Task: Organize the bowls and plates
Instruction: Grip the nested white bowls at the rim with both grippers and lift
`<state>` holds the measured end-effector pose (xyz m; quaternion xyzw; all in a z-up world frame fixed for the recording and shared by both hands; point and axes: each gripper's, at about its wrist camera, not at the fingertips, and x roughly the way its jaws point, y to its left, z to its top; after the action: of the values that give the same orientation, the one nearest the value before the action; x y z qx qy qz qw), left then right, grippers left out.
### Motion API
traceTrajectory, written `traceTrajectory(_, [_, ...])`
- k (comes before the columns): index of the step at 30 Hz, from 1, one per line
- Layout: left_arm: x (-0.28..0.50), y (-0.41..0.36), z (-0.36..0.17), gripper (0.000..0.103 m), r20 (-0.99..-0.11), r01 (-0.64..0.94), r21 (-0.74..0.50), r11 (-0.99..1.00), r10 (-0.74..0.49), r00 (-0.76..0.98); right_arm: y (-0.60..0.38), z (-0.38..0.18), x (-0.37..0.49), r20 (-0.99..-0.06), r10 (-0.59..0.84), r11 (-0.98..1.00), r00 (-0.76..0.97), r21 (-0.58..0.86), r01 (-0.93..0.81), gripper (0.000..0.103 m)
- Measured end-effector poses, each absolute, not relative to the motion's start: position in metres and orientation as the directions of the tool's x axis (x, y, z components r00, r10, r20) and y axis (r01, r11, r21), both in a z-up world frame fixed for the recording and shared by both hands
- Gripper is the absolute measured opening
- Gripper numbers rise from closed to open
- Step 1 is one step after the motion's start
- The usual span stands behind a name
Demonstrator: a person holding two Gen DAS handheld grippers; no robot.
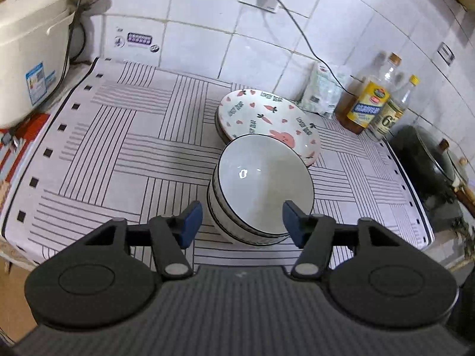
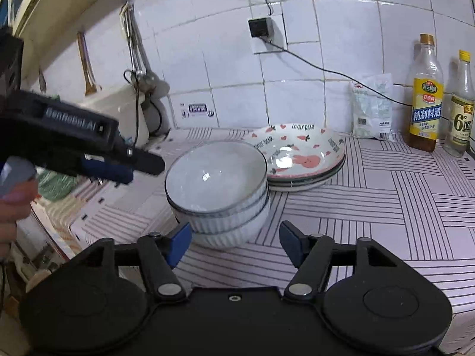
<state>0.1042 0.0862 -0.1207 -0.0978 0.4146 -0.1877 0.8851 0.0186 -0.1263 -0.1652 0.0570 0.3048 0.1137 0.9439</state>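
We list stacked white ribbed ceramic bowls (image 1: 261, 190), empty, touching stacked rabbit-print plates (image 1: 267, 118), on striped mat (image 1: 118, 148), left gripper (image 1: 242, 222) and right gripper (image 2: 234, 241) jaws apart, tiled wall (image 1: 193, 14) behind.

Both views are lit evenly and fairly dimly from overhead, with a cool violet cast, and the white wall tiles (image 1: 255, 44) carry soft glare toward twelve and one o'clock. A small bright glint sits in the top bowl (image 1: 261, 175), and soft shadows fall beside the stacked dishes. Fisheye bending curves tile lines toward the rims, and the left gripper (image 2: 142, 163) at nine o'clock in the right wrist view is motion-blurred.
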Motion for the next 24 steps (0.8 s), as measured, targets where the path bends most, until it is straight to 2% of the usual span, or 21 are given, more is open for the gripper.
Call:
traceTrajectory(3, [0.108,0.087,-0.13,0.067,-0.699,0.254,-0.345,0.904,-0.428,0.573,-0.124,-0.168,0.018,-0.555,0.244,0.97,0.795,0.15,-0.192,0.078])
traceTrajectory(5, [0.112,0.087,-0.139,0.072,-0.708,0.251,-0.344,0.905,-0.425,0.564,-0.122,-0.173,0.019,-0.541,0.242,0.97,0.806,0.147,-0.193,0.097])
traceTrajectory(7, [0.117,0.089,-0.149,0.072,-0.719,0.24,-0.35,0.905,-0.424,0.55,-0.119,-0.181,0.022,-0.528,0.243,0.97,0.813,0.148,-0.194,0.098])
traceTrajectory(16, [0.138,0.096,-0.182,0.074,-0.738,0.198,-0.418,0.887,-0.459,0.495,-0.104,-0.231,0.056,-0.583,0.257,0.966,0.771,0.162,-0.199,0.098])
traceTrajectory(24, [0.152,0.087,-0.2,0.072,-0.734,0.211,-0.448,0.869,-0.492,0.467,-0.104,-0.247,0.074,-0.55,0.283,0.958,0.786,0.2,-0.205,0.098])
